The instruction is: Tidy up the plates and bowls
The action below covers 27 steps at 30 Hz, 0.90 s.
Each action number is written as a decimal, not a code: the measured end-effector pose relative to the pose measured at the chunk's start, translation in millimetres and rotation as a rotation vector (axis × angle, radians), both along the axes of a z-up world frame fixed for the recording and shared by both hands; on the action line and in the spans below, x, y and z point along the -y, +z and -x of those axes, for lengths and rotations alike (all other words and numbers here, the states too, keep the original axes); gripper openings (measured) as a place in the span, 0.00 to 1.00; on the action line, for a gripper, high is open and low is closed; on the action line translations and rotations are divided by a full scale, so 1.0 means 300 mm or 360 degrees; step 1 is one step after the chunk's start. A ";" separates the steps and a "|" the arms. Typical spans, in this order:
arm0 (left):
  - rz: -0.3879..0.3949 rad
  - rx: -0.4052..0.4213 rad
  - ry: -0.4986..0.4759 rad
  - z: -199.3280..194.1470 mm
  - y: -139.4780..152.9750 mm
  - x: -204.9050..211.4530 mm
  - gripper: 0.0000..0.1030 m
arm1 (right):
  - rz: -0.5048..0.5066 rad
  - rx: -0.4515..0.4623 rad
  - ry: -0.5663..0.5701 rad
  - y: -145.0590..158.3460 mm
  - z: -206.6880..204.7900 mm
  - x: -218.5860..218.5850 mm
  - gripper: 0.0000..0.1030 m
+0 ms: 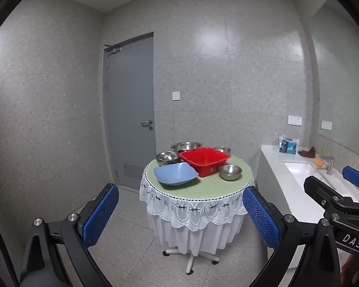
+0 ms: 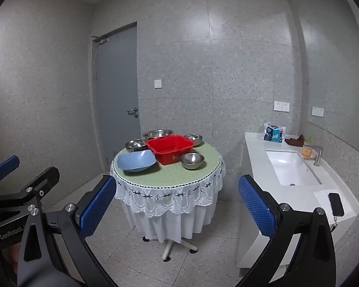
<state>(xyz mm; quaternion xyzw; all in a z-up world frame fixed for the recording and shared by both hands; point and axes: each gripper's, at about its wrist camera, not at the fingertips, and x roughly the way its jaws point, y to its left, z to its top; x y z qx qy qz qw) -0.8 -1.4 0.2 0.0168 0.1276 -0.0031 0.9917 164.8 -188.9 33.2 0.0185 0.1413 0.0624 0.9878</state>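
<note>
Grippers: left gripper [image 1: 180,215] and right gripper [image 2: 177,205] both wide, empty, well short of the desk [image 1: 203,186].
Risk: blue bowl [image 1: 176,174] sits near the edge; a careless nudge could tip it off.

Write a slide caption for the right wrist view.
Open right gripper faces a round table with steel bowls, red basin, blue bowl.

Round table [image 1: 203,186] on a white pedestal base, covered by a green cloth with white lace skirt. Directly on it: red square basin [image 1: 204,160] at centre, blue square bowl [image 1: 174,173] just beside it at front left, four steel bowls: front right [image 1: 230,171], left [image 1: 167,157], rear [image 1: 186,146], rear right [image 1: 221,149]
</note>
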 end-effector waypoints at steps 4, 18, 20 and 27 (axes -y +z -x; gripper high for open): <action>-0.0005 0.0004 0.0026 0.021 0.013 0.014 0.99 | -0.0007 -0.0015 -0.0004 -0.002 0.003 0.010 1.00; 0.0011 -0.0024 0.0000 -0.019 -0.021 0.012 0.99 | 0.0022 -0.0020 -0.0056 -0.012 0.018 0.036 1.00; 0.0013 -0.0019 -0.0006 -0.012 -0.021 0.009 0.99 | 0.0025 -0.0014 -0.0064 -0.011 0.023 0.036 1.00; 0.0016 -0.0010 -0.0023 0.016 -0.018 -0.008 0.99 | 0.0031 -0.0007 -0.0092 -0.007 0.037 0.049 1.00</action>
